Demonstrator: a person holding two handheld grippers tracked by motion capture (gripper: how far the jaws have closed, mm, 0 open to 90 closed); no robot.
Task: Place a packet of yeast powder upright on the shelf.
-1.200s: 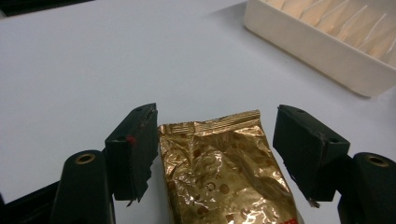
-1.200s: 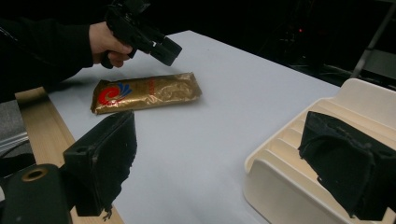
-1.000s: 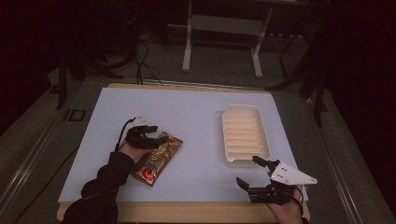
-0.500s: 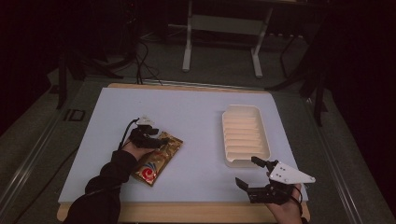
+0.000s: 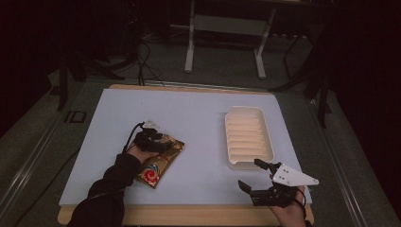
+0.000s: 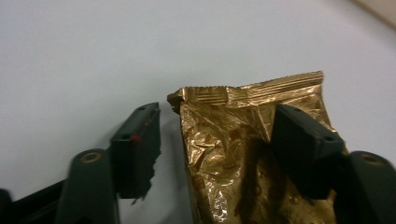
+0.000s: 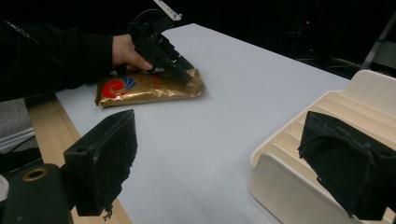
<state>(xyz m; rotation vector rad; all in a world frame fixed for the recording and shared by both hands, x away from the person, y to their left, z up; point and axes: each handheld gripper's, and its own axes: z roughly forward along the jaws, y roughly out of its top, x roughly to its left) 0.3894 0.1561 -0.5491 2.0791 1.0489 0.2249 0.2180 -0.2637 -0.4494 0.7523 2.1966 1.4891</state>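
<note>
Spanning the frame, one pale lavender table (image 5: 198,113) edged in wood carries three kinds of things: one cream ribbed tray (image 5: 248,137), one gold foil snack packet (image 5: 158,163), and two black grippers, each held in a person's hand. Seen from above, the tray sits on the table's right half, well apart from the packet, which lies flat on the left half near the front edge, its red-and-blue swirl logo toward the person. At the packet's far end, the left gripper (image 5: 163,142) points down onto the crimped seam; its jaws have just been closing and stand partly apart, one pad (image 6: 299,140) over the foil, the other (image 6: 137,140) on bare table just beside the packet's edge, so the seam corner lies between them without yet being pinched. Near the front right corner, the right gripper (image 5: 250,175) hangs just beside the tray's near end, its jaws wide apart and holding nothing, one grey three-cornered plate (image 5: 293,176) on top.
</note>
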